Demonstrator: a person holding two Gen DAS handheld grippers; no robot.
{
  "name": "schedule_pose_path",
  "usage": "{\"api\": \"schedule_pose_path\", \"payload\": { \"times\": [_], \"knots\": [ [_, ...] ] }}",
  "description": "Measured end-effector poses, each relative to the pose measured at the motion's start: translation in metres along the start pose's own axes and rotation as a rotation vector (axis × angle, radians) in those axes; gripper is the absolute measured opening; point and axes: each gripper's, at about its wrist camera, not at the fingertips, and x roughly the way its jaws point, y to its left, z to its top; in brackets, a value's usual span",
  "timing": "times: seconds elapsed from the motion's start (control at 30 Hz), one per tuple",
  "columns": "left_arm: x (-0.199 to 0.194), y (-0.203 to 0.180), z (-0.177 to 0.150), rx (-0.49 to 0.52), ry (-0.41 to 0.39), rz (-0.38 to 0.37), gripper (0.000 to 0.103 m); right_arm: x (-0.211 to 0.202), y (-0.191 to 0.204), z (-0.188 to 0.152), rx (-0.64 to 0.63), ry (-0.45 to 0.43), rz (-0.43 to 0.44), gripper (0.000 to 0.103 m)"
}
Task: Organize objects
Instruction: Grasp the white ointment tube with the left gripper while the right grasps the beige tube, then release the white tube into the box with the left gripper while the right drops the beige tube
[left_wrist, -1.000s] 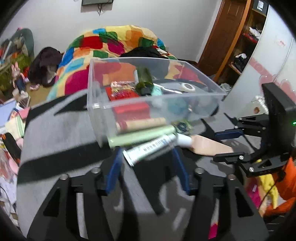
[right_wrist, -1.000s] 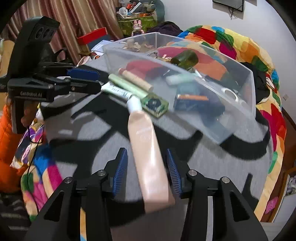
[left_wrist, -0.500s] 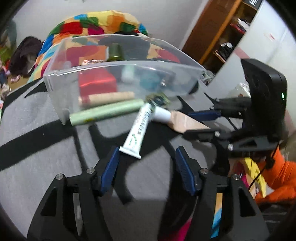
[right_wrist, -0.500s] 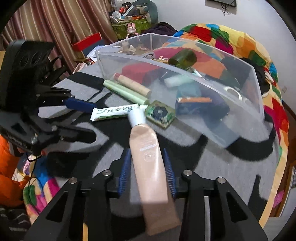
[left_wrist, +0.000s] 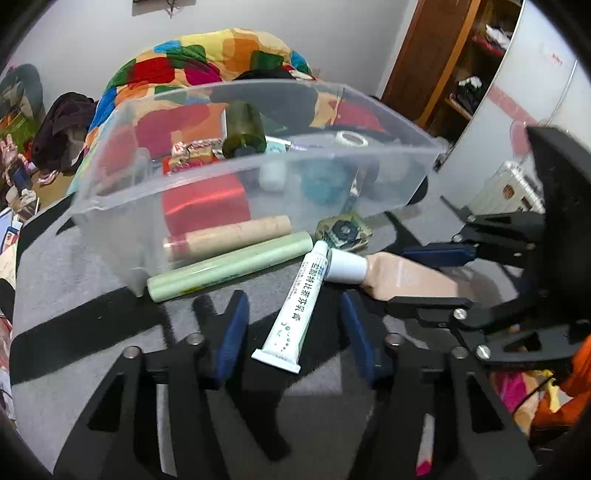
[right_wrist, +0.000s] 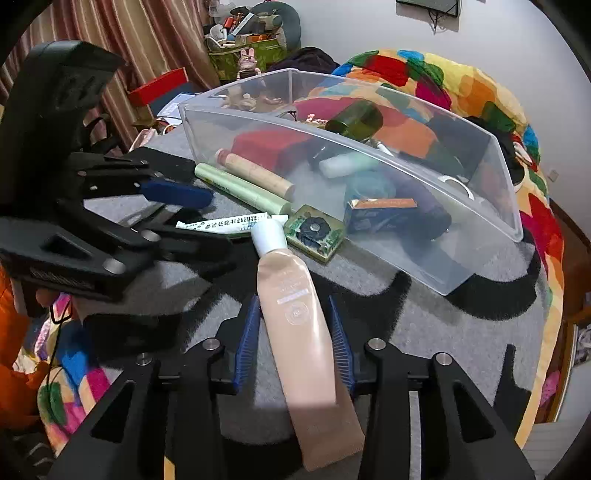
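A white ointment tube (left_wrist: 295, 306) lies on the grey cloth between the pads of my left gripper (left_wrist: 293, 325), which is open around it without touching. A beige cream tube with a white cap (right_wrist: 299, 314) lies between the pads of my right gripper (right_wrist: 293, 332), close to both pads; contact is unclear. The beige tube (left_wrist: 402, 275) and right gripper (left_wrist: 439, 280) show in the left wrist view; the white tube (right_wrist: 225, 224) and left gripper (right_wrist: 184, 218) in the right wrist view. A clear plastic bin (left_wrist: 236, 173) with several items stands behind.
A pale green tube (left_wrist: 229, 267) and a small green patterned box (left_wrist: 343, 232) lie against the bin's front wall. The bin (right_wrist: 491, 192) holds a dark green bottle (right_wrist: 356, 118), a red box and tape. A colourful quilt (left_wrist: 207, 55) lies behind. The table edge drops off at left.
My left gripper has moved forward so the white tube now lies between its pads. My right gripper's pads have stayed around the beige tube, slightly further along it.
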Motion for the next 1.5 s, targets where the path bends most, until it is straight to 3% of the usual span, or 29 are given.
{"api": "schedule_pose_path", "payload": {
  "times": [0.03, 0.1, 0.2, 0.37, 0.73, 1.13, 1.27, 1.5],
  "knots": [
    [0.000, -0.001, -0.002, 0.005, -0.013, 0.010, 0.047, 0.000, 0.001, 0.000, 0.002, -0.005, -0.006, 0.036],
    [-0.002, -0.004, -0.004, 0.016, -0.024, 0.014, 0.034, 0.001, 0.003, -0.001, 0.004, -0.016, -0.022, 0.036],
    [-0.004, -0.009, -0.011, 0.027, -0.041, 0.030, 0.024, 0.000, 0.009, -0.004, -0.010, -0.036, -0.055, 0.036],
    [-0.012, -0.013, -0.024, -0.009, -0.074, 0.028, 0.017, -0.005, 0.017, -0.011, -0.034, -0.052, -0.079, 0.029],
    [-0.051, -0.007, -0.031, -0.092, -0.198, 0.027, 0.017, -0.030, 0.008, -0.021, 0.077, -0.095, -0.012, 0.028],
    [-0.096, 0.001, -0.002, -0.107, -0.351, 0.058, 0.017, -0.073, -0.010, 0.025, 0.163, -0.262, 0.000, 0.028],
    [-0.093, 0.012, 0.013, -0.129, -0.353, 0.073, 0.017, -0.063, -0.027, 0.044, 0.222, -0.256, 0.000, 0.028],
    [-0.066, 0.035, 0.038, -0.177, -0.291, 0.101, 0.017, -0.027, -0.057, 0.070, 0.301, -0.177, -0.013, 0.028]
  ]
}}
